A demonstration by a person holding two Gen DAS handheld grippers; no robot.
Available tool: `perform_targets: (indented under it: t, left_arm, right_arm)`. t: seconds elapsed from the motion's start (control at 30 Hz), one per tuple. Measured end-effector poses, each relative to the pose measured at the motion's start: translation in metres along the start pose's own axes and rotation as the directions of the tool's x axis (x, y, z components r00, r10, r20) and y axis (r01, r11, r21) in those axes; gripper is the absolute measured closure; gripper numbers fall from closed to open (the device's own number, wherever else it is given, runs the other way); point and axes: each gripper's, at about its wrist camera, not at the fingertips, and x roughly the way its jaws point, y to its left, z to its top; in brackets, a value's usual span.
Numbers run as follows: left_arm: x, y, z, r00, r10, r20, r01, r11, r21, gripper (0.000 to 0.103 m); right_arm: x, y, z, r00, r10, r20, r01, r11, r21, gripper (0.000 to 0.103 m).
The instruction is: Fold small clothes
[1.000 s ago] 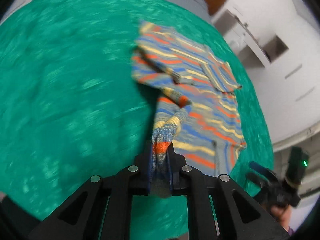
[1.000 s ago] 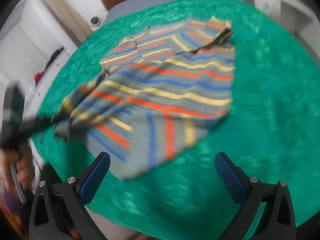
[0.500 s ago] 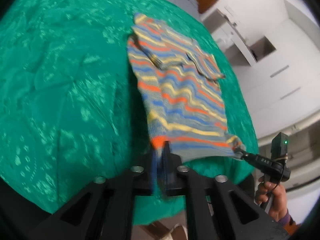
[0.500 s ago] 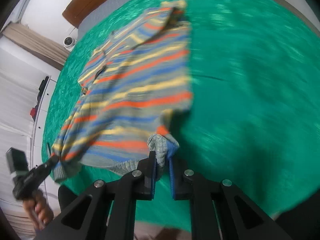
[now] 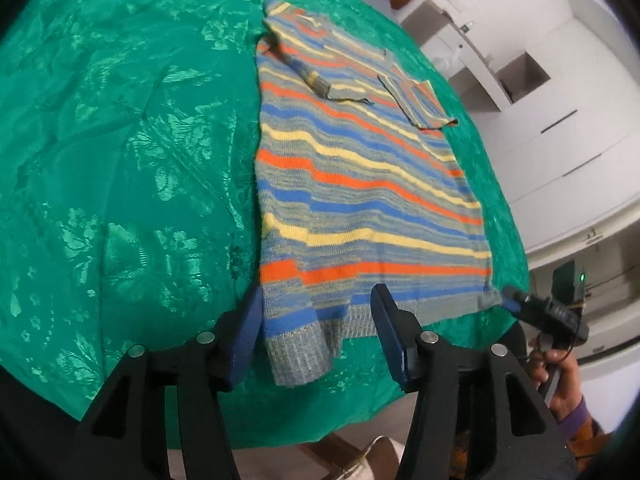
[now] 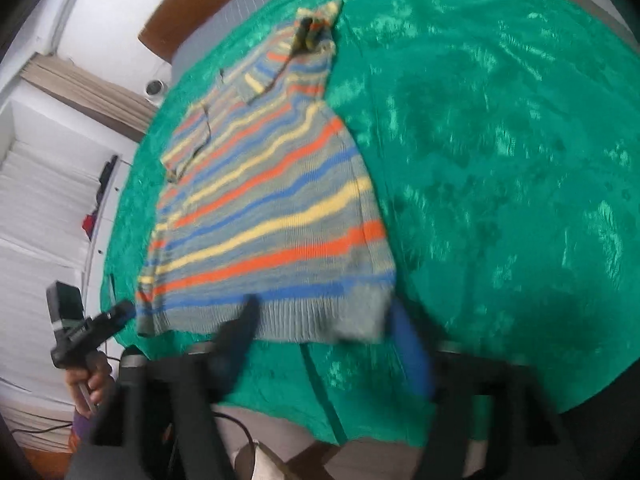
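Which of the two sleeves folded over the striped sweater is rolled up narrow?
The left sleeve, on the striped sweater's left edge: it is bunched into a thin roll, while the right sleeve lies as a flat flap.

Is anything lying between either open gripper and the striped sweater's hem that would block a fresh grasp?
Nothing visible does. The left gripper is open right over the sweater hem corner, the right gripper open at the opposite hem corner. Only green bedspread surrounds the sweater.

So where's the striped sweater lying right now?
The striped sweater lies flat on the green bedspread, hem toward both open grippers, sleeves folded across its far end.
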Motion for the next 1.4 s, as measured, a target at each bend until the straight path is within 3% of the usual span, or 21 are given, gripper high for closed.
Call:
perform_targets:
  t: [0.03,0.07,0.1,0.13,0.2,0.3,0.4,0.53,0.63,0.8,0.9,0.93,0.97,1.03,1.1,1.13,1.2,1.33,1.4]
  left_arm:
    - [0.005,-0.001,0.000,1.000,0.008,-0.010,-0.008,1.000,0.005,0.048]
    - [0.010,-0.004,-0.001,1.000,0.023,-0.020,-0.022,1.000,0.015,0.058]
    - [0.019,-0.007,-0.001,0.997,0.065,-0.041,-0.064,0.997,0.043,0.101]
    - [0.024,-0.007,-0.002,0.992,0.109,-0.061,-0.106,0.993,0.056,0.100]
    - [0.018,-0.004,-0.005,0.987,0.151,-0.052,-0.149,0.988,0.048,0.100]
    - [-0.007,-0.003,-0.012,0.980,0.200,-0.007,-0.199,0.978,0.070,0.101]
    - [-0.015,-0.001,-0.018,0.977,0.213,-0.005,-0.212,0.974,0.075,0.101]
    - [0.015,0.000,-0.028,0.949,0.311,-0.043,-0.304,0.946,0.115,0.101]
    - [0.026,0.008,-0.033,0.946,0.321,-0.043,-0.316,0.944,0.096,0.101]
    - [0.031,0.005,-0.032,0.933,0.360,-0.025,-0.356,0.929,0.098,0.090]
    - [0.015,-0.010,-0.038,0.902,0.433,-0.010,-0.425,0.890,0.165,0.040]
    - [0.004,-0.012,-0.039,0.894,0.447,0.022,-0.443,0.879,0.174,0.035]
    - [-0.007,-0.014,-0.040,0.888,0.456,0.056,-0.458,0.871,0.179,0.034]
    - [-0.032,-0.012,-0.033,0.873,0.473,0.114,-0.486,0.860,0.157,0.030]
    - [-0.053,-0.008,-0.019,0.862,0.475,0.177,-0.495,0.864,0.094,0.026]
    - [-0.057,-0.007,-0.013,0.859,0.471,0.200,-0.491,0.868,0.067,0.026]
    - [-0.067,-0.004,0.001,0.856,0.454,0.248,-0.471,0.882,0.012,0.025]
    - [-0.072,-0.004,0.015,0.853,0.442,0.278,-0.445,0.894,-0.056,0.025]
    - [-0.072,-0.004,0.013,0.853,0.443,0.275,-0.443,0.894,-0.065,0.024]
  right_arm:
    - [0.004,-0.003,0.003,1.000,0.020,0.001,-0.020,1.000,0.008,0.031]
    - [0.010,-0.006,0.006,0.999,0.031,-0.015,-0.030,0.999,0.016,0.034]
    - [0.018,-0.010,0.008,0.999,0.022,-0.039,-0.021,1.000,0.017,0.068]
    - [0.025,-0.013,0.010,0.998,-0.035,-0.059,0.035,0.999,0.013,0.097]
    - [0.017,-0.017,0.010,0.997,-0.063,-0.054,0.065,0.997,0.035,0.099]
    - [-0.014,-0.001,0.002,0.986,-0.164,-0.025,0.162,0.985,-0.051,0.099]
    - [-0.027,0.006,-0.008,0.981,-0.191,-0.026,0.189,0.980,-0.062,0.100]
    - [-0.002,-0.012,-0.016,0.965,-0.257,-0.054,0.254,0.966,-0.047,0.100]
    - [0.017,-0.027,-0.016,0.963,-0.264,-0.061,0.264,0.965,-0.008,0.100]
    - [0.023,-0.019,-0.010,0.954,-0.292,-0.066,0.287,0.955,-0.081,0.099]
    - [0.012,-0.015,-0.007,0.944,-0.312,-0.110,0.298,0.947,-0.122,0.069]
    - [-0.002,-0.013,-0.003,0.933,-0.344,-0.105,0.327,0.933,-0.149,0.061]
    - [-0.013,-0.010,0.002,0.921,-0.380,-0.082,0.362,0.916,-0.175,0.060]
    - [-0.039,0.010,0.026,0.876,-0.482,0.032,0.471,0.838,-0.275,0.057]
    - [-0.052,0.046,0.063,0.852,-0.499,0.161,0.520,0.768,-0.374,0.047]
    - [-0.051,0.061,0.079,0.853,-0.484,0.196,0.519,0.746,-0.417,0.038]
    - [-0.027,0.105,0.118,0.883,-0.412,0.225,0.464,0.699,-0.544,0.031]
    - [0.075,0.172,0.179,0.961,-0.255,0.106,0.251,0.649,-0.718,0.030]
    - [0.129,0.186,0.194,0.968,-0.245,0.052,0.198,0.625,-0.755,0.031]
